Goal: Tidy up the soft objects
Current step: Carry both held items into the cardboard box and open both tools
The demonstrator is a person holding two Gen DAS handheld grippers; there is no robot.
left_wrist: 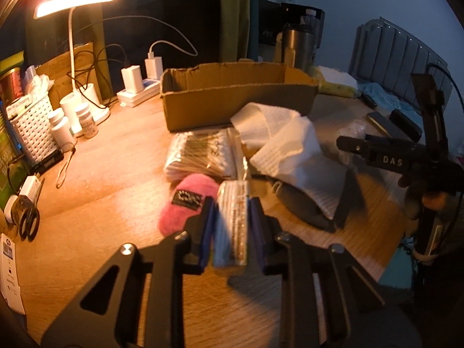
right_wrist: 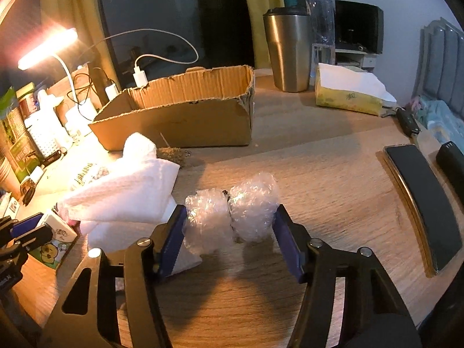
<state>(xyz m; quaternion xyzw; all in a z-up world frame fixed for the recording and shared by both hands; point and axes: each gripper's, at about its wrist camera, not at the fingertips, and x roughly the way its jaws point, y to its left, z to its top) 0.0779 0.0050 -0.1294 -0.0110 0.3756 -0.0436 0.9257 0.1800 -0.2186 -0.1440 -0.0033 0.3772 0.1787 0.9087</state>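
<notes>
**A:** Left gripper [left_wrist: 232, 226] status?

**B:** Clamped on a small tissue pack [left_wrist: 233, 226], blue pads pressing both sides. The pack stands on end between the jaws, above the wooden desk [left_wrist: 101, 203].

**A:** Right one?

**B:** Right gripper [right_wrist: 230, 232] has a bubble wrap bundle [right_wrist: 232, 214] between its jaws. The left pad touches the wrap and the right pad sits at its edge; can't tell whether it's a firm squeeze. The bundle is pinched in the middle and sits on the desk.

**A:** What's just past the left gripper?

**B:** A pink fuzzy pouch [left_wrist: 185, 203] with a black label, just left of the pack. Behind it is a clear bag of cotton swabs [left_wrist: 200, 156]. To the right, a white cloth [left_wrist: 287, 145] is draped over something grey.

**A:** Where's the box?

**B:** The cardboard box [left_wrist: 237, 98] is further back, open top, torn rim. Its contents can't be seen from either view. From the right wrist view the white cloth lies between the grippers and the box.

**A:** Far side?

**B:** A lit desk lamp [left_wrist: 78, 0] at back left, chargers [left_wrist: 142, 75] on a power strip, white pill bottles [left_wrist: 62, 124], a basket [left_wrist: 32, 124]. A steel tumbler [right_wrist: 287, 49] and a yellow tissue box [right_wrist: 348, 92] sit at back right, with a phone [right_wrist: 426, 206] face down at right.
</notes>
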